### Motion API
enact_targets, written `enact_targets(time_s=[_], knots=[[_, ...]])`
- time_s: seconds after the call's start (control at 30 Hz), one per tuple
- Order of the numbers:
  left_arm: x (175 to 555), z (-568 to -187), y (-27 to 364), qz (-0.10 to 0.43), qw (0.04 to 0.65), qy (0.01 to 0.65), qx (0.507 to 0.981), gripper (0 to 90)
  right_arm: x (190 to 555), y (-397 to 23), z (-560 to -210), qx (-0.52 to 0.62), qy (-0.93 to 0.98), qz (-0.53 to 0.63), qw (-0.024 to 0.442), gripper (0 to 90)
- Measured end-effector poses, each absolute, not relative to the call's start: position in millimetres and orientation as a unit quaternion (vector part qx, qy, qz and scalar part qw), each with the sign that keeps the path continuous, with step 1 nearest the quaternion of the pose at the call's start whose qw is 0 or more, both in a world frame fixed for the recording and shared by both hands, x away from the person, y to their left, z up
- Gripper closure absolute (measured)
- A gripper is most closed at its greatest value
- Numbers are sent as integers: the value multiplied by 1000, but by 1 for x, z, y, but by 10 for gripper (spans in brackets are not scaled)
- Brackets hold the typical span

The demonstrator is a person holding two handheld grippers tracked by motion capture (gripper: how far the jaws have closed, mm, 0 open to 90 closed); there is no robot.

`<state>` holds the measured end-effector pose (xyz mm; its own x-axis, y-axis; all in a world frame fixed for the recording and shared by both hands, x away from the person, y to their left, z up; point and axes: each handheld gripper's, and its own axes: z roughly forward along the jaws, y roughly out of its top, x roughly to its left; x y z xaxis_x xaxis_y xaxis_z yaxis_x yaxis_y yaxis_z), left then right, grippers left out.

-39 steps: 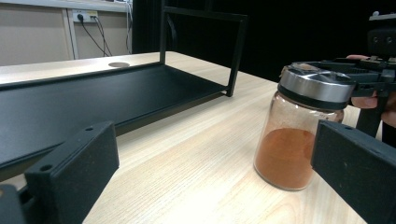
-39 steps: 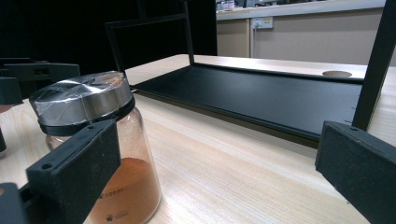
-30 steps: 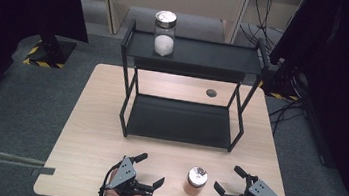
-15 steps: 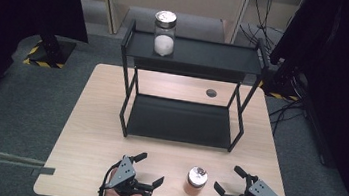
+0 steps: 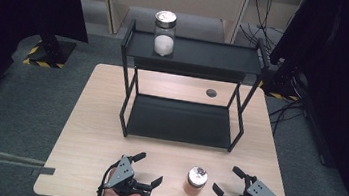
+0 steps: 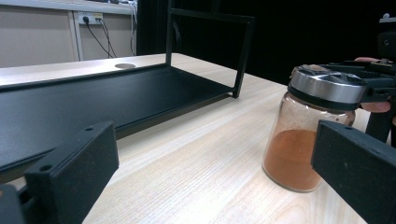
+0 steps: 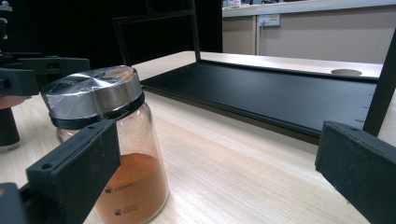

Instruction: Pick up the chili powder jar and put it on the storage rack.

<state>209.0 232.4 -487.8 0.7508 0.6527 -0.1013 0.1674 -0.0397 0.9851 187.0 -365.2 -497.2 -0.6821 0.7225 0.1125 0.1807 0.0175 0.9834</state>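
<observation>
A small glass jar of orange-brown powder (image 5: 195, 181) with a silver lid stands near the table's front edge, between my two grippers. My left gripper (image 5: 147, 169) is open to the jar's left, nothing between its jaws. My right gripper (image 5: 227, 181) is open to the jar's right, also holding nothing. In the left gripper view the powder jar (image 6: 312, 130) stands at the right, partly behind the right jaw. In the right gripper view the same jar (image 7: 112, 144) is at the left, behind the left jaw. A taller jar of white powder (image 5: 164, 32) stands on the black shelf's top level (image 5: 208, 54).
The black two-level metal shelf (image 5: 179, 121) stands across the middle of the table, its lower level bare. A round cable hole (image 5: 211, 93) lies in the tabletop behind it. Bare wood (image 5: 92, 133) spreads left of the shelf and in front of it.
</observation>
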Motion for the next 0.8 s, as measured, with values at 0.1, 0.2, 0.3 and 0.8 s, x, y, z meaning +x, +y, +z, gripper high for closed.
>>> enact_targets(time_s=[0.1,0.2,0.3,0.8], knots=[[210,-488,233,190,628,299,693,3,186,-365,-497,333,678,618,218,4],[210,-489,234,191,628,301,692,3,186,-366,-496,332,679,618,216,4],[210,-489,234,193,628,301,691,3,184,-365,-495,329,679,620,214,4],[209,-490,234,190,629,304,690,3,169,-357,-493,308,683,630,204,4]])
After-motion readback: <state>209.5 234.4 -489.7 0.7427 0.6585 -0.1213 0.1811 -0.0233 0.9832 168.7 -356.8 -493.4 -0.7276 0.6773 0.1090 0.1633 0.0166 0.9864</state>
